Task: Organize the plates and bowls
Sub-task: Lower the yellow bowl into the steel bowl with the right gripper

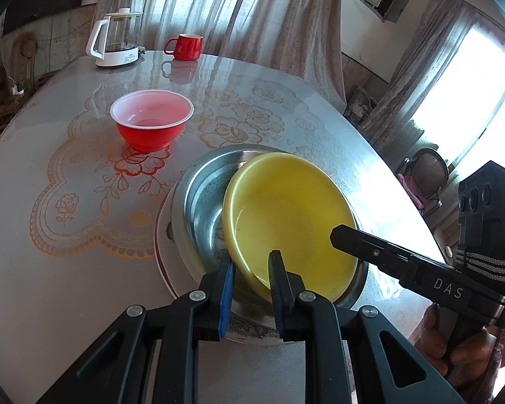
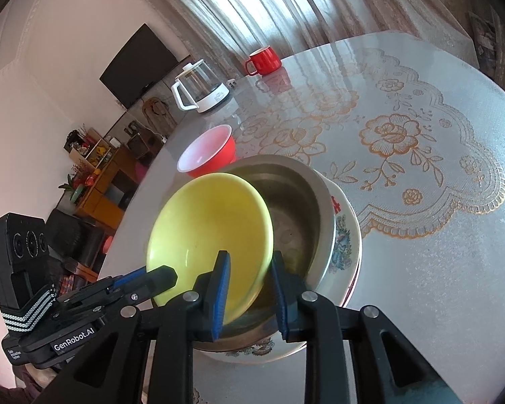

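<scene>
A yellow bowl (image 1: 286,222) lies tilted inside a steel bowl (image 1: 202,198), which sits on a floral china plate (image 1: 161,252). My left gripper (image 1: 250,262) straddles the yellow bowl's near rim, its fingers a small gap apart. My right gripper (image 2: 249,269) straddles the rim on the other side in the same way; the bowl (image 2: 208,232) leans between the two. The right gripper's finger (image 1: 350,235) also shows over the bowl in the left wrist view. A red plastic bowl (image 1: 151,121) with a white inside stands apart on the table, also seen in the right wrist view (image 2: 208,155).
The round table (image 1: 67,286) has a lace-patterned cover. A glass kettle on a white base (image 1: 116,38) and a red mug (image 1: 185,46) stand at the far edge. Curtains hang behind. A chair (image 1: 427,171) stands to the right of the table.
</scene>
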Motion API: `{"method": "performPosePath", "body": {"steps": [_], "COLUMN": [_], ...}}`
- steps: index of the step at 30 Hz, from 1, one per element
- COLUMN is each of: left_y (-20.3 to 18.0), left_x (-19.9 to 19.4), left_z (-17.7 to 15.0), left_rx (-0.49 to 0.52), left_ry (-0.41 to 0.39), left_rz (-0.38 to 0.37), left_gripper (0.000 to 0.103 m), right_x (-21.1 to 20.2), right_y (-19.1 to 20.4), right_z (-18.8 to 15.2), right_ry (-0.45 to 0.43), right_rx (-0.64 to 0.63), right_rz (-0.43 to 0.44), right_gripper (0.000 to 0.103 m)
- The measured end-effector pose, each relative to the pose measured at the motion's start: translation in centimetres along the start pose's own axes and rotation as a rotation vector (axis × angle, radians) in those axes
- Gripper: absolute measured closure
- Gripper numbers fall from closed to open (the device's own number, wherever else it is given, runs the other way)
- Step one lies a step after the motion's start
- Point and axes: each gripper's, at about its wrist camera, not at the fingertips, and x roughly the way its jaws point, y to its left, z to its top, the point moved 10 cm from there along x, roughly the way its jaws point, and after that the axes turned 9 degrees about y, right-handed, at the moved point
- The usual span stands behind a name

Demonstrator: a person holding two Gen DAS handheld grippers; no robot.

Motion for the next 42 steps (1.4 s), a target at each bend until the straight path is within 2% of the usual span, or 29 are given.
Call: {"method": "performPosePath", "body": {"steps": [5, 11, 15, 21, 23, 34, 39, 42], "left_y": [0.0, 0.1, 0.3, 0.7, 0.8, 1.6, 2.6, 3.2], "left_x": [0.2, 0.2, 0.2, -0.1, -0.3, -1.1, -1.6, -1.7], "left_z": [0.1, 0.1, 0.2, 0.4, 0.4, 0.5, 0.6, 0.6], "left_rx": [-0.003, -0.01, -0.015, -0.015, -0.018, -0.031, -0.051, -0.055], "left_ry": [0.004, 0.003, -0.002, -0.018, -0.026, -0.053, -0.072, -0.081], "left_rz": [-0.001, 0.001, 0.012, 0.024, 0.024, 0.022, 0.052, 0.102], "left_gripper": [0.083, 0.083, 0.083, 0.084, 0.084, 0.084, 0.084, 0.083], "right_x": [-0.3, -0.6, -1.1, -1.6, -1.3, 0.0, 0.2, 0.2], "right_y": [-0.1, -0.1, 0.1, 0.1, 0.0, 0.9, 0.9, 0.9], "right_z": [-0.2, -0.2, -0.1, 0.0, -0.1, -0.5, -0.6, -0.6], "right_ry": [-0.015, -0.031, -0.049, -0.076, -0.075, -0.045, -0.042, -0.042], "right_rx": [-0.036, -0.051, -0.065, -0.094, -0.106, -0.146, -0.147, -0.145], "right_rz": [-0.052, -0.061, -0.067, -0.09, -0.119, -0.116, -0.119, -0.117], "right_gripper": [0.077, 0.076, 0.07, 0.07, 0.07, 0.071, 0.071, 0.071]}}
